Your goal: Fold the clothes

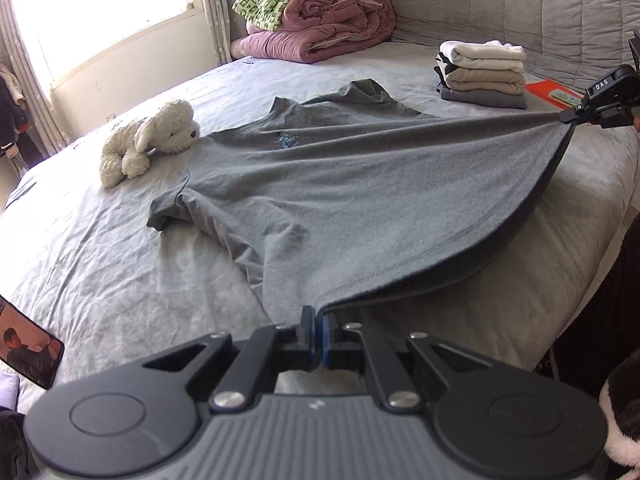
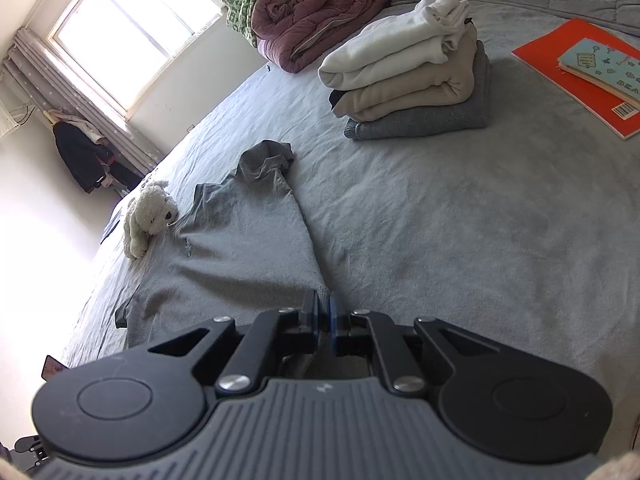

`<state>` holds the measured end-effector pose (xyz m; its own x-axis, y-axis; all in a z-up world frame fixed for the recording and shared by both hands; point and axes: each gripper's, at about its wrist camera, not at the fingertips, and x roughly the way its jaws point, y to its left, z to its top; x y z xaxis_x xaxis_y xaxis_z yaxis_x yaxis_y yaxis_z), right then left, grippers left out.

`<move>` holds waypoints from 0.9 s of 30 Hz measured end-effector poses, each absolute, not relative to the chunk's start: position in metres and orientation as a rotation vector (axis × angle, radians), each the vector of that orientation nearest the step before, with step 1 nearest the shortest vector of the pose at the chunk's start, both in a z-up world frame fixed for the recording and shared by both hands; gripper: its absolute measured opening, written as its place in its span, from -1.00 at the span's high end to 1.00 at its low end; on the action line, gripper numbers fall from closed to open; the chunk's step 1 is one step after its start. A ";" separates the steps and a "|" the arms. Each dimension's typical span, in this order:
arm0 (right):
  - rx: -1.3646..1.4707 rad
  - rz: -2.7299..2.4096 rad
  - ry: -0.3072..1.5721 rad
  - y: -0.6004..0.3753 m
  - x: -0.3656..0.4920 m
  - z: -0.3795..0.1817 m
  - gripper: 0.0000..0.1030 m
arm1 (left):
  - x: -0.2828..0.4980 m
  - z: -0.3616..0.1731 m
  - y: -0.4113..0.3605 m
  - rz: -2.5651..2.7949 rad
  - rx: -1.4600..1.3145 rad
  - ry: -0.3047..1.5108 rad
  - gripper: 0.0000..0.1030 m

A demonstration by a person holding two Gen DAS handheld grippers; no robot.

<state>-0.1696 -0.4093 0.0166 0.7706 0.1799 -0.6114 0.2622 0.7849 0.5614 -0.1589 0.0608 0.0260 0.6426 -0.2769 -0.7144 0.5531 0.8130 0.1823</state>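
A: On the grey-sheeted bed, where is the soft grey cotton T-shirt?

B: Spread flat, its hem lifted by the left tool and right tool, both clamped at hem corners. Light, limp fabric; corners hold best.

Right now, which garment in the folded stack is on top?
The white one: it caps the folded stack, resting on the beige piece, with the grey one at the bottom on the bed.
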 end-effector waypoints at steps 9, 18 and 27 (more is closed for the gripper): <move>0.693 -0.126 0.805 -0.418 -0.177 -0.019 0.68 | -0.164 -0.004 0.087 -0.526 0.321 0.935 0.59; 0.674 -0.130 0.829 -0.428 -0.188 -0.034 0.11 | -0.151 -0.014 0.141 -0.507 -0.142 0.987 -0.20; 0.662 -0.073 0.844 -0.413 -0.177 -0.041 0.11 | -0.136 -0.047 0.158 -0.460 -0.486 1.054 -0.13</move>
